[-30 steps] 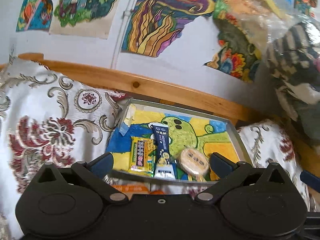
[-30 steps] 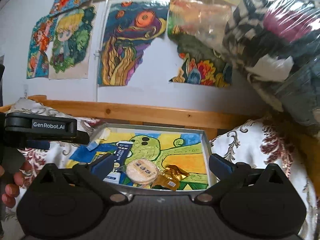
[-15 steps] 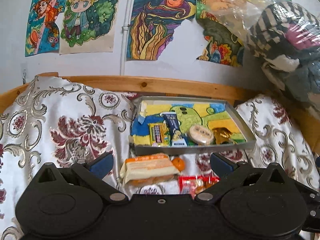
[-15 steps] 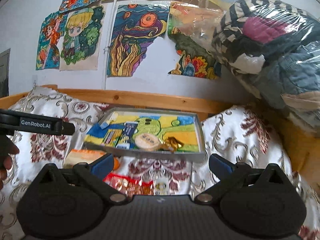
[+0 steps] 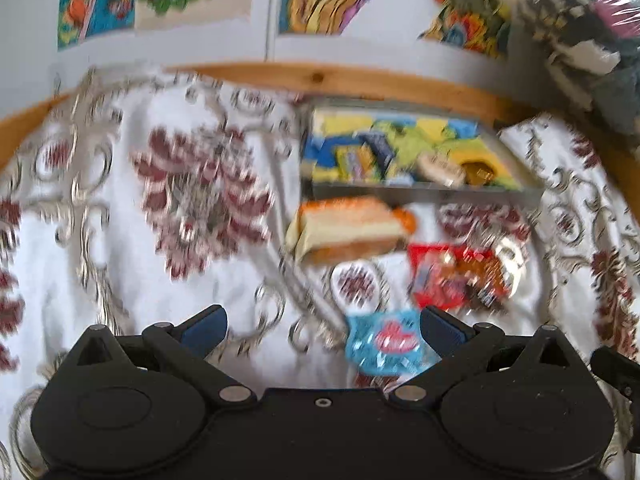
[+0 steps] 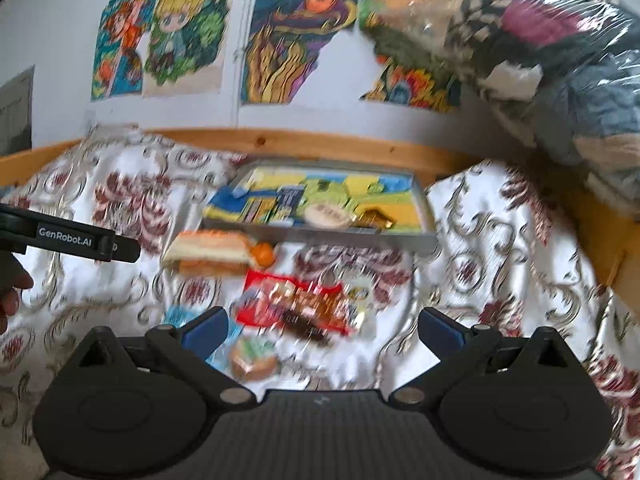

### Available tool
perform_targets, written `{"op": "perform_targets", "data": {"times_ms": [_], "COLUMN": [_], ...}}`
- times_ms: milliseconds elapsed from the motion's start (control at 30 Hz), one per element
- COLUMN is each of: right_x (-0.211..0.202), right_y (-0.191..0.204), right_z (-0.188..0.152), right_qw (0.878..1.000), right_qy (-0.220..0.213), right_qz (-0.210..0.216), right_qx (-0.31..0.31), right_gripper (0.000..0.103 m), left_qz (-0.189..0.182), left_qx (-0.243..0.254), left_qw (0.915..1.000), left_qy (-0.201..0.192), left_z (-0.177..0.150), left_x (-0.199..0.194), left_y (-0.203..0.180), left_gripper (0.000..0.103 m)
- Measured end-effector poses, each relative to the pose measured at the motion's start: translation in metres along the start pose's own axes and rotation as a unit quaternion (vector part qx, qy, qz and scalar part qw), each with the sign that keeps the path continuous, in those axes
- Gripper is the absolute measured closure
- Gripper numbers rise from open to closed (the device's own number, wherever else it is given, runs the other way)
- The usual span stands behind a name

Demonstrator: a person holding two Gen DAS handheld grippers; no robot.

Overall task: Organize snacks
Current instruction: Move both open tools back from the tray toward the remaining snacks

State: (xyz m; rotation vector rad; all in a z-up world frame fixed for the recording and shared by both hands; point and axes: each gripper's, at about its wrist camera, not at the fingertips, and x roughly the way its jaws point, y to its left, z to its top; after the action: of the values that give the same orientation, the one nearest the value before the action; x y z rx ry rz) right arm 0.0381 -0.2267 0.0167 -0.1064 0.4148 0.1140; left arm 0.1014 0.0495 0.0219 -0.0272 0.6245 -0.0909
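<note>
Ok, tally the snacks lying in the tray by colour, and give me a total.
In the tray:
Yellow packet: 1
Blue packet: 1
Pale round snack: 1
Gold-wrapped sweet: 1
Total: 4

Colourful drawings (image 6: 297, 40) hang above a wooden rail (image 6: 340, 146), seemingly a headboard.

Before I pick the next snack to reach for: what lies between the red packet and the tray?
In the right wrist view, only patterned cloth separates the red packet from the tray; the orange-and-white pack lies off to the left.
</note>
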Motion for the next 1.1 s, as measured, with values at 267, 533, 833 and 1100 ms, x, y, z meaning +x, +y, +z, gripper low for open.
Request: {"op": "perform_targets", "data": {"times_ms": [267, 533, 833, 1100], "right_x": [0.011, 0.035, 0.069, 0.093], "right_y": [0.007, 0.014, 0.018, 0.015], "right_z": [-0.023, -0.024, -0.023, -0.023], "right_qw": [0.999, 0.997, 0.992, 0.989], "right_qy": [0.030, 0.067, 0.092, 0.109], "right_qz": [0.018, 0.031, 0.084, 0.095], "right_qx": [-0.003, -0.015, -0.013, -0.013], "right_gripper": [0.000, 0.000, 0.000, 0.000], "left_qz": [0.004, 0.001, -0.011, -0.034], "left_qx": [0.011, 0.038, 0.020, -0.003], "left_qw": [0.9993, 0.9985, 0.9986, 0.9977], "left_qy": [0.036, 0.040, 0.048, 0.059], "left_z": [-0.013, -0.016, -0.016, -0.013], "left_x": [0.017, 0.025, 0.049, 0.068], "left_y": [0.002, -0.003, 0.000, 0.002], "left_gripper": [0.001, 0.001, 0.001, 0.001]}}
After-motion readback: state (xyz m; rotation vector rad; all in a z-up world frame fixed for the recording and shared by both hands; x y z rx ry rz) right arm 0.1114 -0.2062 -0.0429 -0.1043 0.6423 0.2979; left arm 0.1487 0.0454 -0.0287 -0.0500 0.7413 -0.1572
